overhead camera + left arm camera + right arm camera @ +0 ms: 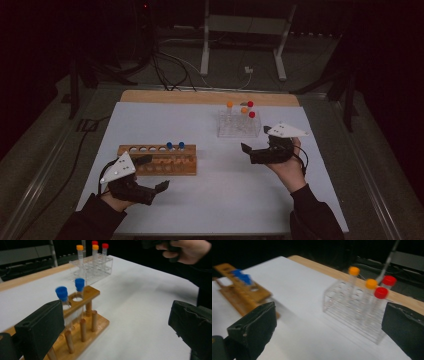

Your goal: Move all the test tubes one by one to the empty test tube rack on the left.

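Wooden rack (157, 159): long axis runs left-right on the white surface (215, 195), two blue-capped tubes (175, 145) upright at its right end. Left gripper (150, 175) just in front of the rack, jaws spread wide, nothing between them. Clear plastic rack (239, 125) near the far edge, orange- and red-capped tubes (367, 293) upright. Right gripper (255, 142) beside it, jaws spread, empty. Open room mid-surface.

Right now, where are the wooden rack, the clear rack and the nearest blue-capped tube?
wooden rack (159, 149): high view, on its top board.
clear rack (342, 305): right gripper view, on its front wall.
nearest blue-capped tube (61, 293): left gripper view, on its cap.
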{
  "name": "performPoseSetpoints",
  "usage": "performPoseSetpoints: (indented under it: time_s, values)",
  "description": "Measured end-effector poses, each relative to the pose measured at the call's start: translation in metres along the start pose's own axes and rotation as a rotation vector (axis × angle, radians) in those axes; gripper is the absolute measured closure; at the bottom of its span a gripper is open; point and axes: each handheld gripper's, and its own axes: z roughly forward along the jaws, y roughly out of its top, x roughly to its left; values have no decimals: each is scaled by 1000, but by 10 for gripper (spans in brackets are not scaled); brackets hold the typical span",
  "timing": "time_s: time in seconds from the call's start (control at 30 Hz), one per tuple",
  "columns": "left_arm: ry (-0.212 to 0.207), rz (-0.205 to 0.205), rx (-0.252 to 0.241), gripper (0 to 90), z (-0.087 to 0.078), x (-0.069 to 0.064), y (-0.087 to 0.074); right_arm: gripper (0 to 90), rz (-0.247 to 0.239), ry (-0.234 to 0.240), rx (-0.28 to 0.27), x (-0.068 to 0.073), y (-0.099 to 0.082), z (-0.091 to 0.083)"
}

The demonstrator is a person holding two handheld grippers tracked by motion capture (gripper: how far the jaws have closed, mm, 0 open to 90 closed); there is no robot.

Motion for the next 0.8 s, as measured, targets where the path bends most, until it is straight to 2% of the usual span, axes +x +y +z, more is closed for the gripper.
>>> performPoseSetpoints:
  time_s: [0.2, 0.27, 0.3, 0.37, 0.4, 0.53, 0.8]
  values:
    - [5, 0, 12, 12, -1, -1, -8, 58, 34, -59, 37, -21, -3, 22]
    - [2, 0, 16, 12, -1, -1, -9, 127, 47, -70, 52, -27, -5, 30]
    - [13, 7, 18, 12, -1, -1, -9, 147, 57, -83, 56, -30, -6, 34]
    - [6, 2, 15, 12, 0, 0, -10, 159, 63, -102, 76, -35, -8, 42]
    - [16, 5, 14, 12, 0, 0, -10, 184, 68, -103, 82, -37, -8, 45]
    - [11, 3, 15, 12, 1, 1, -11, 310, 87, -116, 111, -46, -10, 57]
    - [13, 0, 6, 12, -2, 1, -10, 455, 130, -149, 130, -57, -16, 75]
